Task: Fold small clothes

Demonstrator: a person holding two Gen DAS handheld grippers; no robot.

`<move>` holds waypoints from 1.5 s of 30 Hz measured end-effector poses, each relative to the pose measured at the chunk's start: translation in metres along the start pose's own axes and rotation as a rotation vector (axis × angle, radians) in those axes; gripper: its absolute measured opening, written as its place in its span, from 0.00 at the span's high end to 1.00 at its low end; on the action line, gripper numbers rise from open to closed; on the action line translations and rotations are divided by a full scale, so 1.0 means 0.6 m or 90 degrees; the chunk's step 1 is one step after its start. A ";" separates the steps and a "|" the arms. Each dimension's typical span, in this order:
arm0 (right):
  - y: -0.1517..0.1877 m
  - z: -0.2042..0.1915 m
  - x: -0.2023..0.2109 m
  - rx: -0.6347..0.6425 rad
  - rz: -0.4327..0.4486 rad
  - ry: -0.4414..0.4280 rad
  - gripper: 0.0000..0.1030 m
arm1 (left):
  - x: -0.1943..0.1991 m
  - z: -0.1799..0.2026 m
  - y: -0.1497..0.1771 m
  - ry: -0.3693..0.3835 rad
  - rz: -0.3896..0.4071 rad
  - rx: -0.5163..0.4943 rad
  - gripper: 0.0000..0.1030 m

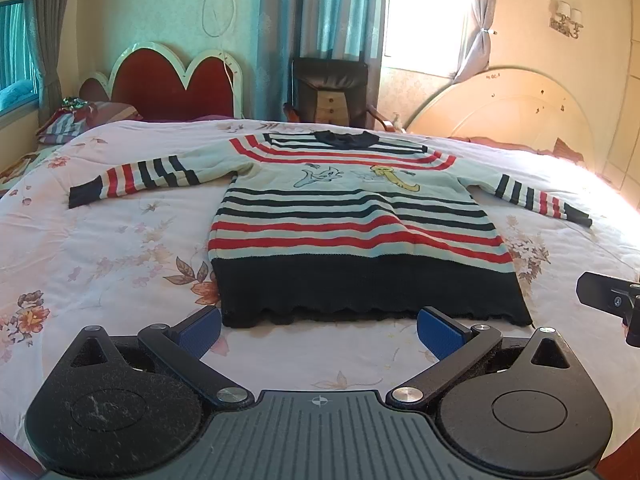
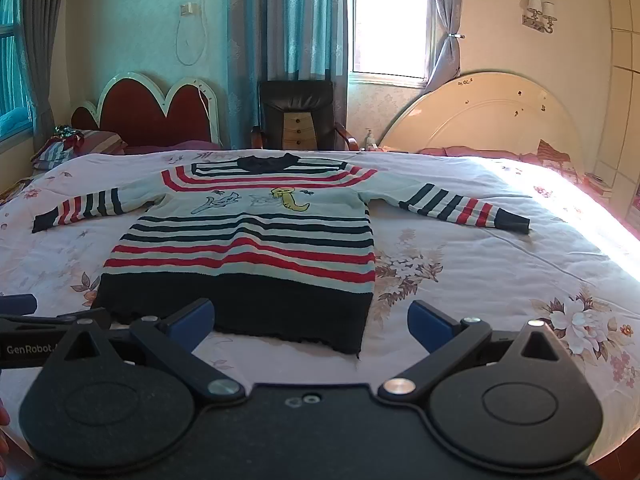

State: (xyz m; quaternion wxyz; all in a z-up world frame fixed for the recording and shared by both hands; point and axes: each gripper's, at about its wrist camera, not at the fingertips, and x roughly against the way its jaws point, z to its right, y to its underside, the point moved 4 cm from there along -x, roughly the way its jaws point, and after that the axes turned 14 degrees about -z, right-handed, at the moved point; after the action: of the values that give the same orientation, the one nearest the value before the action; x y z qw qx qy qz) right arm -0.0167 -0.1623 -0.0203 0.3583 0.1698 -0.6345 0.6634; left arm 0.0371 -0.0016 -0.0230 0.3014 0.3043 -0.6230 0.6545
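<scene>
A wide bed with a floral quilt fills both views. On its middle lies a small striped sweater, spread flat, front up, both sleeves stretched out sideways and the collar at the far end. The dark hem faces the grippers. The left gripper sits just before the hem's middle, jaws spread wide, holding nothing. The right gripper sits over the hem's right corner, jaws likewise spread and bare.
</scene>
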 end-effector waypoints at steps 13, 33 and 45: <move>0.000 0.002 -0.002 0.000 -0.001 -0.001 0.01 | -0.004 -0.002 0.001 -0.002 -0.005 0.002 0.00; -0.109 0.260 -0.114 -0.214 0.020 0.031 0.01 | -0.160 0.097 -0.200 0.047 0.031 -0.028 0.00; -0.199 0.572 -0.391 -0.486 0.029 0.000 0.52 | -0.373 0.157 -0.339 0.075 0.006 0.088 0.00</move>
State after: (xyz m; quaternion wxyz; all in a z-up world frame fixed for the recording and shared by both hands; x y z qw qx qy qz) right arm 0.1478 -0.5612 -0.0470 0.3809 0.0102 -0.8398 0.3867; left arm 0.3385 -0.0907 -0.0640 0.3126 0.2824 -0.5589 0.7142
